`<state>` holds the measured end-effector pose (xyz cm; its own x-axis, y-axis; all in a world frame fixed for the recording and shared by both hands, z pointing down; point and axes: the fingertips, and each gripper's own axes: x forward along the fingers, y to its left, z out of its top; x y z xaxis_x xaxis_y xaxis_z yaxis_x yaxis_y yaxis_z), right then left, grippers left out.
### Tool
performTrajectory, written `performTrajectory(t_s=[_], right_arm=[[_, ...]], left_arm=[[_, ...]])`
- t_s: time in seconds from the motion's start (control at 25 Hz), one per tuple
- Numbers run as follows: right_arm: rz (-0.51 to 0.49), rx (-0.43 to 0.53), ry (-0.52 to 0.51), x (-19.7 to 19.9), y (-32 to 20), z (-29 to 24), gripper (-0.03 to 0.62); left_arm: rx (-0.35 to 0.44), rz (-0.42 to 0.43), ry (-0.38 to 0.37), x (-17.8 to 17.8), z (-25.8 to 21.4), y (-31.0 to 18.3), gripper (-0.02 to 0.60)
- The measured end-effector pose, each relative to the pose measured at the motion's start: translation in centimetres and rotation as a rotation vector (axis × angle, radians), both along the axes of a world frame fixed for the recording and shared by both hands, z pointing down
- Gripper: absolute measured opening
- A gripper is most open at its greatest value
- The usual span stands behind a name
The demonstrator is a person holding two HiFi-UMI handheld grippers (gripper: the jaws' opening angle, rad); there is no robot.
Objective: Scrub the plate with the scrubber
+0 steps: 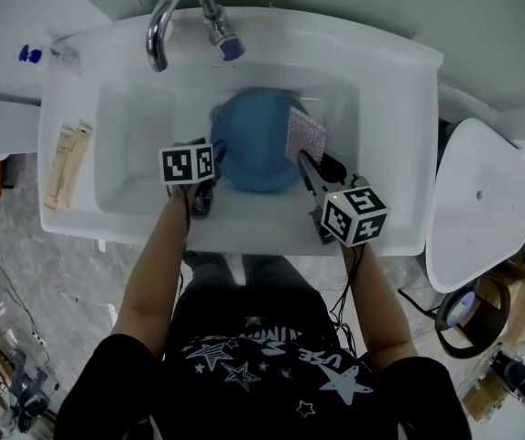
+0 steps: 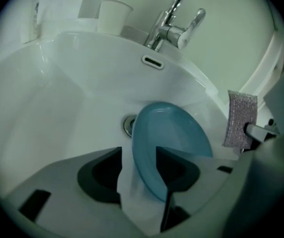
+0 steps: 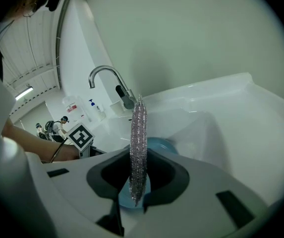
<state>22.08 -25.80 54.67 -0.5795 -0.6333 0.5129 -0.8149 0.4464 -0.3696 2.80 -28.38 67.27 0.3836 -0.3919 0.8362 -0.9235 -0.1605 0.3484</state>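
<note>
A blue plate (image 1: 253,140) stands tilted in the white sink (image 1: 134,126), near the drain (image 2: 128,125). My left gripper (image 1: 205,189) is at the plate's near-left rim. In the left gripper view the plate (image 2: 174,133) has its edge between the open jaws of the gripper (image 2: 138,175); it lies against the right jaw and there is a gap at the left jaw. My right gripper (image 1: 306,161) is shut on a silvery mesh scrubber (image 1: 305,136), held upright over the plate's right side. The scrubber (image 3: 139,148) stands edge-on between that gripper's (image 3: 138,180) jaws, with the plate (image 3: 159,145) behind it.
A chrome faucet (image 1: 175,16) arches over the sink's back edge. A paper cup (image 2: 113,16) stands on the rim beside it. Pale wrapped sticks (image 1: 65,163) lie on the left rim. A white rounded lid (image 1: 477,200) is to the right of the sink.
</note>
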Motion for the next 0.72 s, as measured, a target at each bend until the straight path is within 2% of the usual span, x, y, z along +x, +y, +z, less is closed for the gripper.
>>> performTrajectory(t_s=[0.2,0.36,0.52,0.6,0.64,0.72], right_arm=[[-0.009,-0.016,-0.012,-0.2,0.3,0.5,0.083],[-0.01,-0.023,-0.015,-0.2,0.1,0.8,0.083],[-0.01,-0.022,-0.019,-0.2,0.0,0.9,0.083],[-0.011,-0.023,-0.02,-0.1,0.1,0.9,0.083],[-0.011,-0.023,-0.02,0.0,0.1,1.0,0.083],[-0.008,-0.024,-0.017,0.3,0.2,1.0,0.083]], left_arm=[[-0.063,-0.024,0.035,0.3,1.7,0.3,0.198],[-0.092,-0.029,0.017,0.5,2.5,0.3,0.192],[-0.092,-0.043,-0.036,-0.2,2.7,0.2,0.124],[-0.096,-0.042,-0.058,-0.1,2.7,0.2,0.123],[-0.1,-0.037,-0.064,0.1,2.7,0.3,0.122],[-0.116,-0.037,-0.056,0.8,2.8,0.4,0.081]])
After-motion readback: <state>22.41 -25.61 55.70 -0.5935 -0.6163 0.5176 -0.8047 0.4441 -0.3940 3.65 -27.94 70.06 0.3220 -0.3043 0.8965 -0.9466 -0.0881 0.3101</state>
